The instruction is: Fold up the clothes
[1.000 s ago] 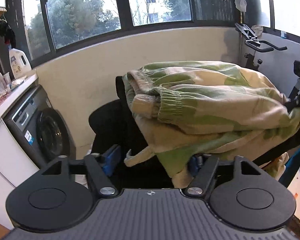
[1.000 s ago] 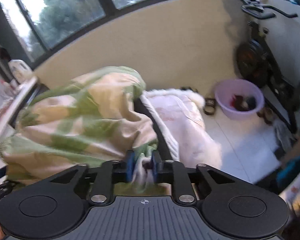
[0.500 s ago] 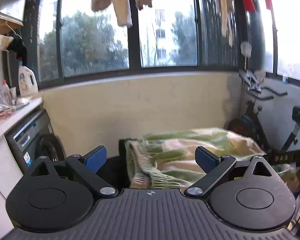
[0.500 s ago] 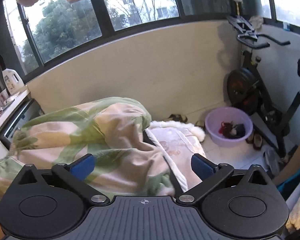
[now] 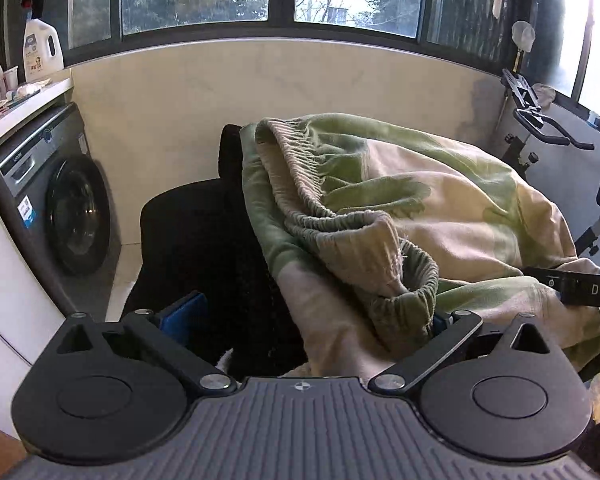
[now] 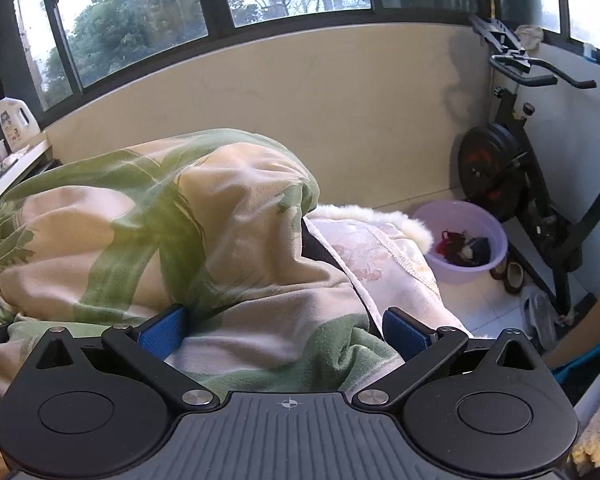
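Observation:
A green and cream garment point(image 5: 400, 208) with elastic cuffs lies bundled over a black chair point(image 5: 204, 240); it also shows in the right wrist view point(image 6: 172, 240). My left gripper point(image 5: 308, 320) is open, its jaws wide apart, with the garment's lower cuff hanging between them and over the right finger. My right gripper point(image 6: 282, 330) is open, its blue pads point(image 6: 162, 330) spread on either side of a fold of the garment. The right gripper's body point(image 5: 580, 288) shows at the right edge of the left wrist view.
A washing machine point(image 5: 56, 208) stands left under a white counter with a detergent bottle point(image 5: 40, 52). A pink padded garment point(image 6: 384, 256) lies right of the bundle. A purple basin point(image 6: 466, 242), slippers and an exercise bike point(image 6: 520, 160) stand at the right by the wall.
The right gripper has let go of the garment and opened. Both grippers rose half a second ago and have come back down close to the bundle, jaws wide open around its folds.

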Available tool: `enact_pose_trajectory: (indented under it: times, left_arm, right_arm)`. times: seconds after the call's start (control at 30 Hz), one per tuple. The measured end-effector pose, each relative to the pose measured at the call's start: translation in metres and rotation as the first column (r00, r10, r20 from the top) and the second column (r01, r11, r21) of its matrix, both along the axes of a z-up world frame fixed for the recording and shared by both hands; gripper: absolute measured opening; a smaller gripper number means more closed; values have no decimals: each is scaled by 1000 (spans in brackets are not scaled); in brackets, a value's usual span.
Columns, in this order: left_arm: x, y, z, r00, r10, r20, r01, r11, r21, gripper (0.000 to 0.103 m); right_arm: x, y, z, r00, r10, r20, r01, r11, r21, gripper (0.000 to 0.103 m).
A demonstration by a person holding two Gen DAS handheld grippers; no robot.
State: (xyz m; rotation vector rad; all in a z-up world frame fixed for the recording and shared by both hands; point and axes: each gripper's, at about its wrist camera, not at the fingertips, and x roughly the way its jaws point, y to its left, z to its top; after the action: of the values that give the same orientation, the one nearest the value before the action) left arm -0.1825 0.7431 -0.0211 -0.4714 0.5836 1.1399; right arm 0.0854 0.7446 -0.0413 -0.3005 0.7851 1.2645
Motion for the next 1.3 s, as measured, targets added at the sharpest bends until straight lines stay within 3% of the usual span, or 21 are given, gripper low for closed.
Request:
enact_pose_trajectory:
  times: [0.37, 0.53, 0.73, 0.9, 1.0, 1.13, 1.3]
  left_arm:
    - [2, -6, -5, 999, 33, 17, -34, 999, 32, 103]
    - [4, -24, 8, 998, 62, -12, -61, 995, 73, 103]
    - [11, -66, 34, 995, 97, -30, -91, 983, 160, 103]
    - [32, -116, 41, 987, 134, -84, -117, 976, 185, 103]
    - [47, -150, 40, 982, 159, -102, -139, 973, 184, 103]
    - [58, -195, 35, 985, 168, -41, -161, 977, 137, 103]
    - [73, -256, 22, 979, 201, -43, -196, 976, 90, 103]
  right_arm:
    - [3, 0, -1, 1000, 6, -4, -6, 1000, 2, 102]
    - [1, -12, 14, 1000, 23, 4, -23, 999, 22, 102]
    - [6, -64, 43, 997, 75, -10, -73, 987, 145, 102]
    - [23, -119, 58, 1000, 16, -18, -12, 982, 190, 102]
    - [36, -151, 57, 999, 43, -30, -37, 985, 168, 102]
    - [44, -197, 47, 998, 58, -14, -56, 992, 109, 102]
    - [51, -258, 29, 998, 68, -14, -66, 993, 96, 102]
